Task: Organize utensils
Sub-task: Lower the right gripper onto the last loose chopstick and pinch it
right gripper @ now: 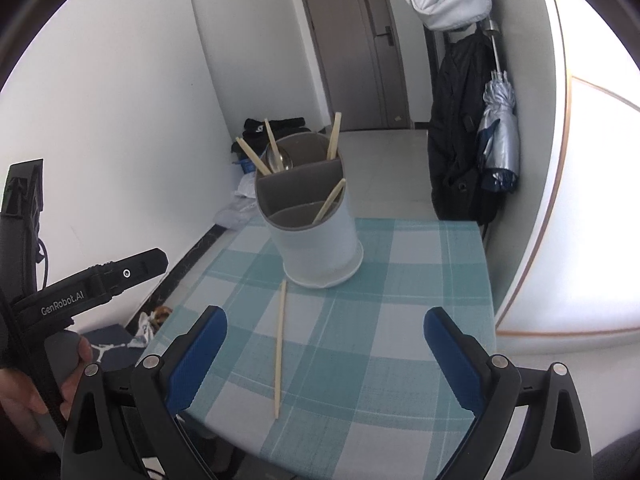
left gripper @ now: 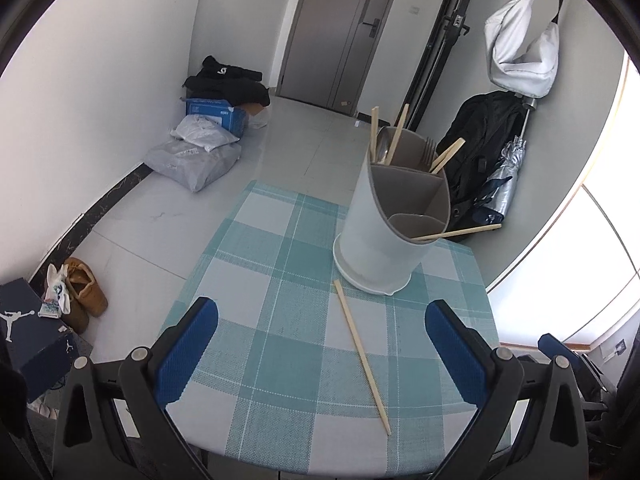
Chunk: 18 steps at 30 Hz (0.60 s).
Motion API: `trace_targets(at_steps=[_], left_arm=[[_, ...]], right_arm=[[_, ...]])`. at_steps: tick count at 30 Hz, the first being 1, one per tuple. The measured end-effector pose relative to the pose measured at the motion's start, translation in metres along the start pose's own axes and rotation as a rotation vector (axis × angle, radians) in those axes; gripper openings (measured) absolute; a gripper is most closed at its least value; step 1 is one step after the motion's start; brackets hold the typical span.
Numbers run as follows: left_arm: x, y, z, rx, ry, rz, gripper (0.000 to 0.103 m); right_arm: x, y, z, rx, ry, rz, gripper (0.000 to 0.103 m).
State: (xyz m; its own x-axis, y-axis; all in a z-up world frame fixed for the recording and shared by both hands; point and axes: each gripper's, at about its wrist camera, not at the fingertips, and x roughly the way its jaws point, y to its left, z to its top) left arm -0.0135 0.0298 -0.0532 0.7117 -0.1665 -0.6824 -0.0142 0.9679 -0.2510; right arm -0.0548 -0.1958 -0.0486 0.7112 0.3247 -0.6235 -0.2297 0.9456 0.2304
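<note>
Near the table's point(left gripper: 280, 360) middle a pale wooden chopstick point(left gripper: 362, 358) is lying flat, its far tip just beside the white divided holder point(left gripper: 376, 236) standing toward the far edge; left gripper point(left gripper: 322, 354) and right gripper point(right gripper: 326, 356) are hovering released, jaws spread wide

I see a small table point(left gripper: 280, 360) covered with a cloth in teal and white checks. On it stands a white utensil holder point(left gripper: 380, 236) near the far edge, with inner compartments. One loose chopstick point(left gripper: 362, 358) lies flat on the cloth just in front of the holder, its far tip close to the holder's base.
</note>
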Motion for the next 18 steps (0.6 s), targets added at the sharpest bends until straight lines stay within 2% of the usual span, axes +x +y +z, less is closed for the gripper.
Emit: trace_targets(at_steps=[2,9,12,15,18], left_arm=[[0.006,0.003,-0.002,-0.004,0.024,0.01,0.102],[0.021,0.018,-0.004,-0.064,0.118,-0.045,0.1],[0.027,0.024,-0.002,-0.08,0.135,-0.027,0.094],[0.032,0.035,0.003,-0.131,0.148,-0.018,0.092],[0.037,0.047,0.008,-0.187,0.154,-0.004,0.091]], right_arm=[[0.012,0.002,-0.002,-0.004,0.038,-0.001,0.097],[0.054,0.01,-0.005,-0.01,0.189,0.025,0.072],[0.07,0.014,-0.005,-0.014,0.225,0.028,0.07],[0.088,0.019,-0.002,-0.022,0.256,0.021,0.063],[0.107,0.028,0.0,-0.032,0.285,0.031,0.062]])
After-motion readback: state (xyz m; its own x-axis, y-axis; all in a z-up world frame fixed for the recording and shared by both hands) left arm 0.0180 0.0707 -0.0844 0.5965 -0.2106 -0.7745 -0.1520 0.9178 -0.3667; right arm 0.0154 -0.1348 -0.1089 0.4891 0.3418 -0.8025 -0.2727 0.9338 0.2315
